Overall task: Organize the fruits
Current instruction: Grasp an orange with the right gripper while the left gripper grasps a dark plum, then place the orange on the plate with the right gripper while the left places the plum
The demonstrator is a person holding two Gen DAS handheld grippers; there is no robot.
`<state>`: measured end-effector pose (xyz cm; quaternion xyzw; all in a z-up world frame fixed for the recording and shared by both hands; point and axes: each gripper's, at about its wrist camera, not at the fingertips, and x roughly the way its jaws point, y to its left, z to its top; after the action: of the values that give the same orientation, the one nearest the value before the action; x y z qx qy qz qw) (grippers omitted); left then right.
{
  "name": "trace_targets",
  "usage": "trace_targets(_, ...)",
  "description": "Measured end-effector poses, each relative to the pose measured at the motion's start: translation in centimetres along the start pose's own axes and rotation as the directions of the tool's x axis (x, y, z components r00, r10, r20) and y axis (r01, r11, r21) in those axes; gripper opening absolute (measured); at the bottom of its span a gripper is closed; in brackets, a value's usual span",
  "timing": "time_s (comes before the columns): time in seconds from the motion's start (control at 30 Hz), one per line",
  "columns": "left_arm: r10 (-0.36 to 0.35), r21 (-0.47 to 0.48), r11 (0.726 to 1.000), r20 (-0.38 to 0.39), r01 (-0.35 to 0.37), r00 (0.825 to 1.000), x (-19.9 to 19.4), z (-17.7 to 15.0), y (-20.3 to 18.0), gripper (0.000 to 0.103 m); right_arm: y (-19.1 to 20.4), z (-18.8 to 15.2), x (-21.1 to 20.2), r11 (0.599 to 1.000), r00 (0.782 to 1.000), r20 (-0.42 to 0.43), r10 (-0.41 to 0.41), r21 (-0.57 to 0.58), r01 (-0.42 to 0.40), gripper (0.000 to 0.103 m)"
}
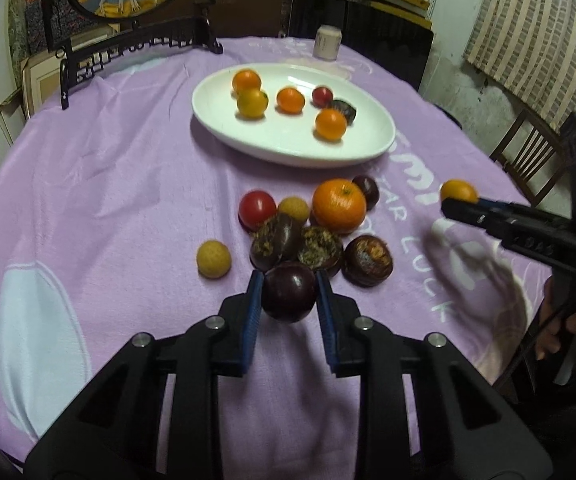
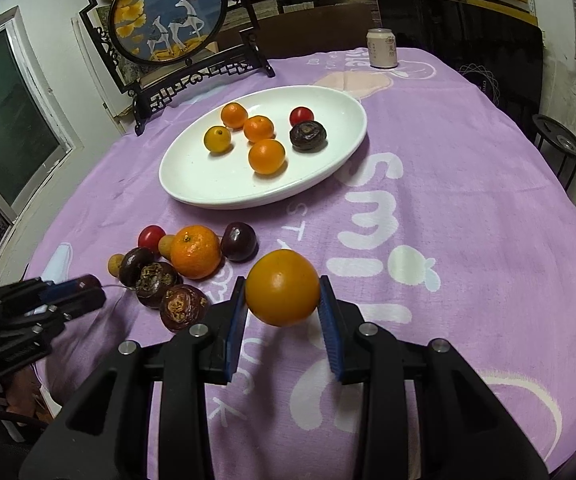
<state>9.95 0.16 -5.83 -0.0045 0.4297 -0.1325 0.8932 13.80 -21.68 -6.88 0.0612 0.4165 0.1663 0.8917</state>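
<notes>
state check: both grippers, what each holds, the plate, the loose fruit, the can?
left gripper: shut on dark purple fruit, lifted off cloth
right gripper: shut on orange fruit, lifted
white plate: holds six fruits
big tangerine: on cloth, in loose pile
loose pile: not yet plated
can: upright, behind plate

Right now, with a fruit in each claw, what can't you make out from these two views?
- Dark fruit in the left claw: underside hidden, left wrist view; right wrist view shows only its tip.
- Orange fruit in the right claw: mostly behind that claw in the left view.
- Can label: too small.
- White plate fruit: motion-blurred, left view.
</notes>
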Motion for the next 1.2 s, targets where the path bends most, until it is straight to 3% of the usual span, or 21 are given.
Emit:
trace_targets(0.23, 0.01, 0.018, 1.0, 0.031, -0.011, 0.999, -0.6, 2.7, 0.8, 0.027, 0.8, 0.6, 0.1, 1.0, 1.0, 0.004, 0.005, -0.017, -0.005, 0.035)
trace_targets(0.37, 0.026, 0.016, 1.0, 0.056, -0.027, 0.998, 0.1, 6.5, 1.8, 0.027, 1.7, 2.4, 1.0, 0.999, 1.0, -0.001, 0.018, -0.05, -0.018, 0.035)
trace_targets(0.53, -0.001, -0.057, 0.998, 0.012, 0.001, 1.0, 3.5, 12.1, 3.7, 0.027, 2.9, 7.1, 3.8, 0.994, 0.999, -0.017, 0.027, -0.108, -0.029, 0.035)
trace_targets(0.77, 0.092, -0.084, 0.992, -0.022, -0.094, 0.995, 9.8, 19.2, 5.1, 0.027, 3.1, 13.9, 9.5, 0.987, 1.0, -0.019, -0.004, -0.16, 0.001, 0.035)
trace_targets(1.1, 0.089, -0.091, 0.991, -0.074, -0.096, 0.993, 13.7, 20.6, 5.8, 0.027, 2.7, 15.4, 13.4, 0.985, 0.998, -0.066, -0.018, -0.174, 0.006, 0.036)
trace_targets(1.13, 0.095, -0.099, 0.99, -0.075, -0.102, 0.993, 13.8, 20.8, 5.9, 0.033, 2.7, 15.4, 13.3, 0.984, 0.998, -0.065, -0.023, -0.18, 0.01, 0.039)
trace_targets(1.17, 0.096, -0.105, 0.989, -0.072, -0.103, 0.993, 13.7, 20.8, 5.9, 0.047, 2.9, 15.4, 13.1, 0.982, 0.998, -0.059, -0.031, -0.19, 0.019, 0.049)
trace_targets(1.2, 0.098, -0.112, 0.988, -0.06, -0.104, 0.993, 13.3, 20.8, 6.0, 0.053, 3.0, 15.4, 12.5, 0.979, 0.998, -0.035, -0.053, -0.199, 0.045, 0.052)
